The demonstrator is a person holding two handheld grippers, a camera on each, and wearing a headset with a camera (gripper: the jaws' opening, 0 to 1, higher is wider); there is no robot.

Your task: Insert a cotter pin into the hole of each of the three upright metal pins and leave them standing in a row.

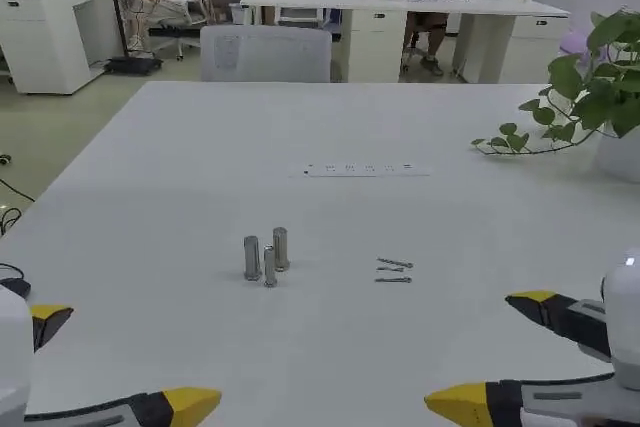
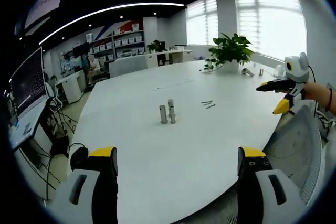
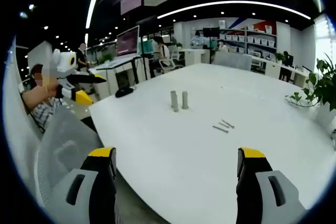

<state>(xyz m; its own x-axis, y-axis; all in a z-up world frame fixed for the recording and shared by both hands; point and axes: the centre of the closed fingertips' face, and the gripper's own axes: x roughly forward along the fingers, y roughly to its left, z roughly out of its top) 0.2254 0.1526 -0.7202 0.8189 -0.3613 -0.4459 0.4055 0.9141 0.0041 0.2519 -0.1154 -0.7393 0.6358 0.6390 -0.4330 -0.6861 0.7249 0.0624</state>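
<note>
L tool [image 1: 123, 360], R tool [image 1: 480, 350] gaping; metal pins [image 1: 266, 257], cotter pins [image 1: 393, 270] well ahead.

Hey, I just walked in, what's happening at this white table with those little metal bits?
A person holds a two-jaw gripper in each hand near the close edge of the white table. The left gripper and the right gripper are both open and hold nothing. Three metal pins stand upright in a tight cluster, and three cotter pins lie loose to their right in the head view. Nothing has been picked up.
</note>
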